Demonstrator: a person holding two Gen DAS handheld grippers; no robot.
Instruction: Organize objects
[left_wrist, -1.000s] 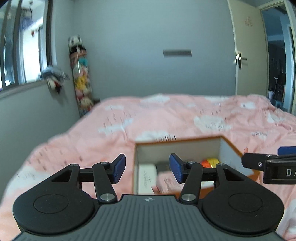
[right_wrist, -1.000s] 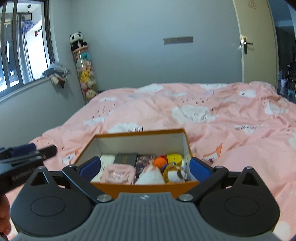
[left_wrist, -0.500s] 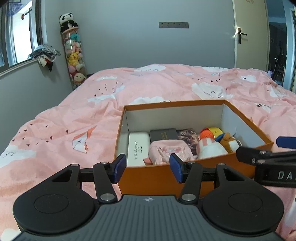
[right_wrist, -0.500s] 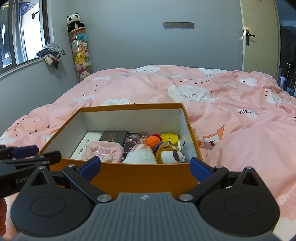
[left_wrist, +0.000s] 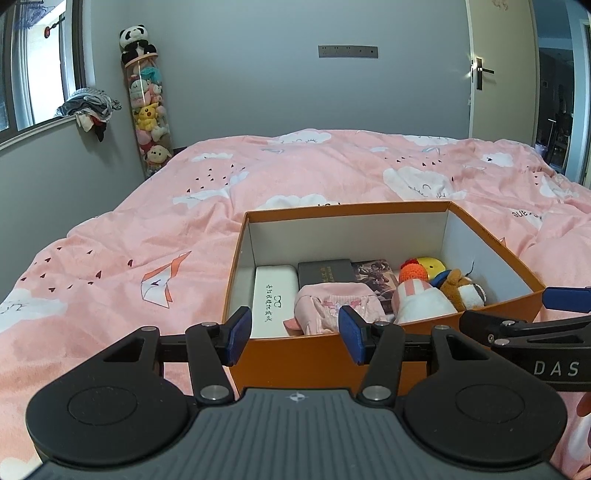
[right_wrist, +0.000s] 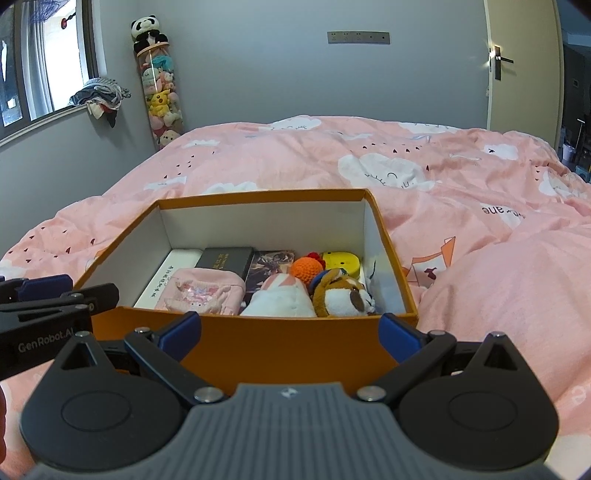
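An orange box (left_wrist: 325, 356) (right_wrist: 280, 345) with white inner walls sits on the pink bed. Inside lie a white glasses case (left_wrist: 274, 301), a black case (left_wrist: 325, 271), a pink pouch (left_wrist: 332, 306) (right_wrist: 201, 291), a picture card (right_wrist: 271, 264), an orange crochet ball (right_wrist: 306, 268), a yellow toy (right_wrist: 340, 263), a white-pink plush (right_wrist: 282, 299) and a brown plush (right_wrist: 341, 295). My left gripper (left_wrist: 294, 335) is open and empty just before the box's near wall. My right gripper (right_wrist: 290, 334) is wide open and empty, its fingers spanning that near wall.
The pink cloud-print duvet (left_wrist: 332, 170) covers the whole bed. A tall clear tube of plush toys (left_wrist: 147, 107) with a panda on top stands by the far wall. A window sill with clothes is at left; a door (left_wrist: 498, 74) is at far right.
Both views have dropped and steadied from aiming at the far wall to looking down into the box. Both grippers stay open as before.
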